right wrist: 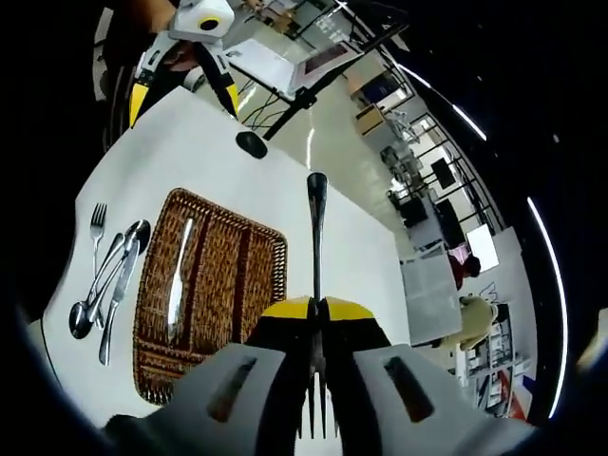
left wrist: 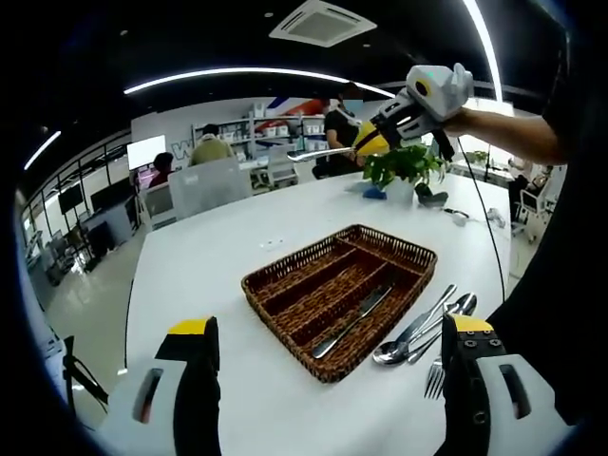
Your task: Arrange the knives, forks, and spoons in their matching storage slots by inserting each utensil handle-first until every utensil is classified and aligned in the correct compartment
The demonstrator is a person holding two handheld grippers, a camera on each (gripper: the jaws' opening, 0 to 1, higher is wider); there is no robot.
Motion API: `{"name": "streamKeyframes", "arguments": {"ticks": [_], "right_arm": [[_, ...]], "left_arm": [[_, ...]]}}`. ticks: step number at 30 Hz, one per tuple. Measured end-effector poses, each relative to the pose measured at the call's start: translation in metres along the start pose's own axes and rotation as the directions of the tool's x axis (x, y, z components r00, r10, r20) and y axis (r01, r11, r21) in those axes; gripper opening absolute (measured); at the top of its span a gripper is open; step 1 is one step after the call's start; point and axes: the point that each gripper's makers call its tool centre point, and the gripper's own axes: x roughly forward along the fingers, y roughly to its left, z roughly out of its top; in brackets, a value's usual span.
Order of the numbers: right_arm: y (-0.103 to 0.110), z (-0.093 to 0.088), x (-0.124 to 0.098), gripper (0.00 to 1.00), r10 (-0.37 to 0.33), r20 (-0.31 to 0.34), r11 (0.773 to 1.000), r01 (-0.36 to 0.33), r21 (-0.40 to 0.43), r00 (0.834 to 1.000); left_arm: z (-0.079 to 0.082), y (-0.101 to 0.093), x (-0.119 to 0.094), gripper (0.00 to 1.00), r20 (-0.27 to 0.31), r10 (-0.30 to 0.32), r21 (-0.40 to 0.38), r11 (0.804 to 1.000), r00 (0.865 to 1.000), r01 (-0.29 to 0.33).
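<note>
A brown wicker basket (left wrist: 280, 328) with three long slots stands on the white table (left wrist: 209, 266); one knife (left wrist: 351, 318) lies in a slot. Right of it lie loose spoons (left wrist: 394, 351), another knife (left wrist: 425, 313) and a fork (left wrist: 435, 380). My left gripper (left wrist: 332, 328) is open and empty, low in front of the basket. My right gripper (left wrist: 370, 141) hovers high beyond the basket, shut on a fork (left wrist: 318, 152). In the right gripper view that gripper (right wrist: 318, 306) clamps the fork (right wrist: 316, 218) near its tines, handle pointing forward, above the basket (right wrist: 239, 275). The left gripper (right wrist: 185, 100) shows open at the top.
A potted green plant (left wrist: 408, 166) stands at the table's far end, with a black mouse-like object (right wrist: 252, 144) and a cable near it. Loose cutlery (right wrist: 104, 285) lies beside the basket. Beyond the table edge are desks, monitors and seated people (left wrist: 209, 147).
</note>
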Motion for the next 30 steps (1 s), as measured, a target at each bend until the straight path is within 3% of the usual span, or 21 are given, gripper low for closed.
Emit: {"name": "streamKeyframes", "arguments": {"ticks": [8, 17, 30], "right_arm": [[-0.013, -0.002, 0.011, 0.01, -0.051, 0.0, 0.998, 0.05, -0.038, 0.999], [-0.016, -0.001, 0.026, 0.01, -0.061, 0.002, 0.997, 0.061, -0.04, 0.998], [0.006, -0.008, 0.056, 0.01, -0.065, -0.005, 0.997, 0.065, -0.041, 0.998]], "left_arm": [[-0.004, 0.001, -0.003, 0.99, -0.003, 0.003, -0.002, 1.0, 1.0, -0.003], [-0.003, 0.005, -0.009, 0.99, 0.006, 0.02, -0.007, 1.0, 1.0, -0.02], [-0.015, 0.011, -0.019, 0.99, 0.013, 0.064, -0.038, 0.997, 0.998, -0.063]]}}
